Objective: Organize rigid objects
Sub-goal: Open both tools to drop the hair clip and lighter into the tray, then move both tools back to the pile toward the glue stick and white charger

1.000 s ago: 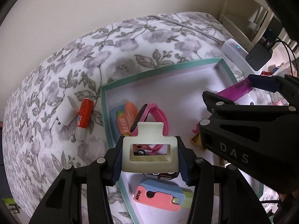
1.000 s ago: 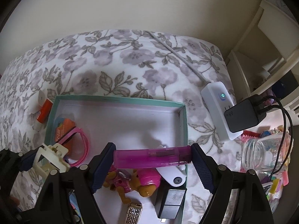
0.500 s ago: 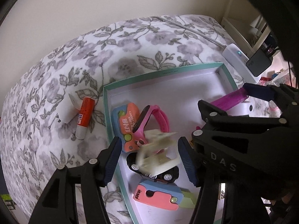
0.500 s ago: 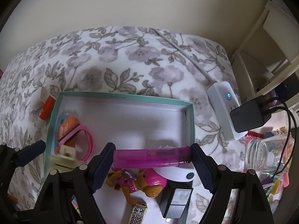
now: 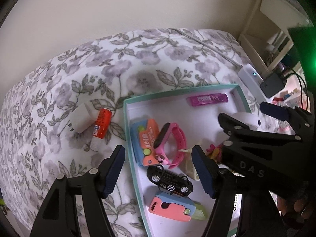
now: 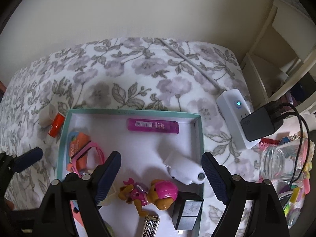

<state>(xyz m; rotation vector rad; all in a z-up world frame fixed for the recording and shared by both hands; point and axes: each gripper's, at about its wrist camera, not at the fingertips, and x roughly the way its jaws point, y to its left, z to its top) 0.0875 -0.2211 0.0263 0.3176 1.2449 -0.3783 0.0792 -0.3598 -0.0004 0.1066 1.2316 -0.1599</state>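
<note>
A teal-rimmed white box (image 5: pixel 126 106) (image 6: pixel 201 130) lies on the floral bedspread. In it lie a purple lighter (image 5: pixel 207 99) (image 6: pixel 153 127) by the far wall, a pink watch (image 5: pixel 171 142) (image 6: pixel 88 156), an orange-and-blue toy (image 5: pixel 146 138), a black toy car (image 5: pixel 169 179), a pink cutter (image 5: pixel 169 205), a cream clip (image 5: pixel 189 165), a pink dog toy (image 6: pixel 150 194) and a white gadget (image 6: pixel 183 167). My left gripper (image 5: pixel 159 169) is open and empty over the box's left side. My right gripper (image 6: pixel 161 175) is open and empty over the box's middle.
An orange glue stick (image 5: pixel 100 126) (image 6: pixel 56 126) and a white block (image 5: pixel 82 118) lie on the bedspread left of the box. A white power strip (image 6: pixel 235 116) with a black charger (image 6: pixel 260 122) lies to the right, beside a glass jar (image 6: pixel 282 162). White shelving (image 6: pixel 280 45) stands at far right.
My left gripper opened and the cream clip dropped into the box. My right gripper opened and the purple lighter now lies by the box's far wall. Both grippers pulled back.
</note>
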